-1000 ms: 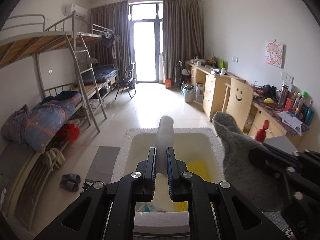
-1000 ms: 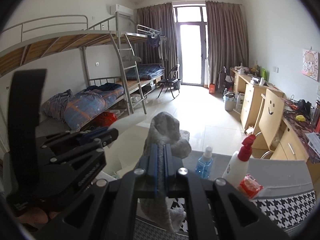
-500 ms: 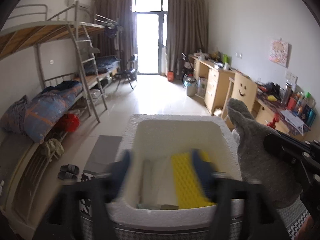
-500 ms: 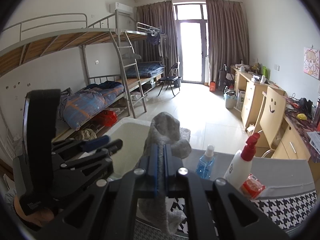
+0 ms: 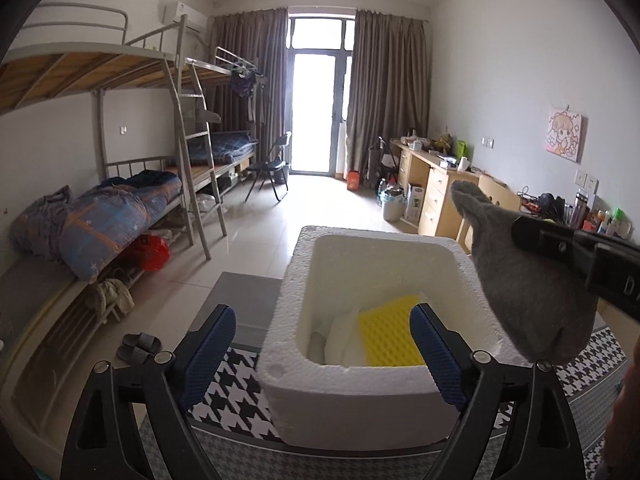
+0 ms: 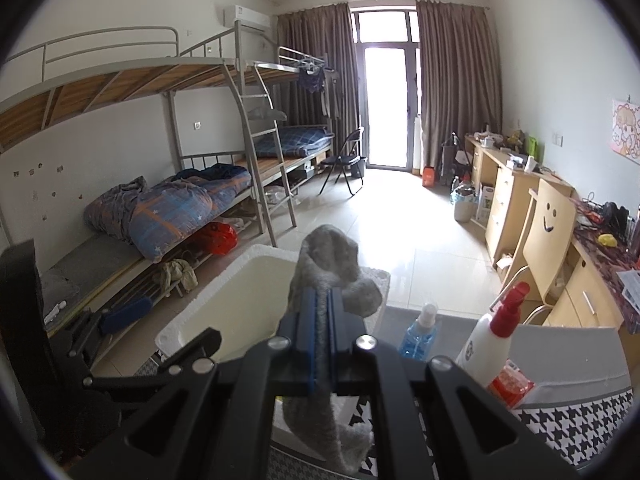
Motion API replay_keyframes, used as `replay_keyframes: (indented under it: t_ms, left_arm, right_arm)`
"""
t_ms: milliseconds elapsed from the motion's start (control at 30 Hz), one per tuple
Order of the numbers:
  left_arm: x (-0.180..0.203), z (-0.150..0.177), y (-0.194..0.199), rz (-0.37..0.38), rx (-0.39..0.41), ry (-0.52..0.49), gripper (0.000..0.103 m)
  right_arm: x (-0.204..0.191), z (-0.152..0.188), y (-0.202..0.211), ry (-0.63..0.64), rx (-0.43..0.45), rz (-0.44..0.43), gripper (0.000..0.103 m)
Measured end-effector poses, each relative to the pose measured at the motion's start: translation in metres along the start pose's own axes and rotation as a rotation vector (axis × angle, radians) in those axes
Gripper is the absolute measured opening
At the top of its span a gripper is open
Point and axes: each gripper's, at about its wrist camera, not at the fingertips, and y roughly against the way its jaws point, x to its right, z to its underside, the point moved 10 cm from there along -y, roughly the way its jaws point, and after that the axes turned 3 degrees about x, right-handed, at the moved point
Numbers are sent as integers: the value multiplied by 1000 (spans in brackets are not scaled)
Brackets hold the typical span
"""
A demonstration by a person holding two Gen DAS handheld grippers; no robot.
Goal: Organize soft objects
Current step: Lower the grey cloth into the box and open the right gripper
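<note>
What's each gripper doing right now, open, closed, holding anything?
Left gripper: open, fingers spread wide, empty, in front of the foam box.
Right gripper: closed on the grey sock.

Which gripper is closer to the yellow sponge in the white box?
Left. The left gripper hangs open right over the foam box, its fingers either side of the yellow sponge. The right gripper, shut on the gray sock, is off beside the box.

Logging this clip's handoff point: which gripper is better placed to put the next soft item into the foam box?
Right. The right gripper is shut on the grey sock, held beside the foam box. The left gripper has open, empty jaws over the box, which already holds a yellow sponge.
</note>
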Motion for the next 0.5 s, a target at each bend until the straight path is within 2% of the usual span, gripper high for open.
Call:
replay_keyframes:
  t_ms: [133, 200, 333, 500]
  left_arm:
    - [-6, -2, 8, -11, 39, 12, 90]
    - [-8, -1, 11, -27, 46, 8, 95]
    - [-13, 2, 16, -41, 68, -3, 95]
    - [-15, 3, 21, -19, 87, -3, 97]
  right_arm:
    - [-2, -1, 0, 12, 7, 1, 8]
    - [-4, -3, -2, 17, 9, 0, 8]
    - [-5, -7, -9, 14, 8, -8, 8]
    - [-7, -6, -17, 12, 4, -24, 8]
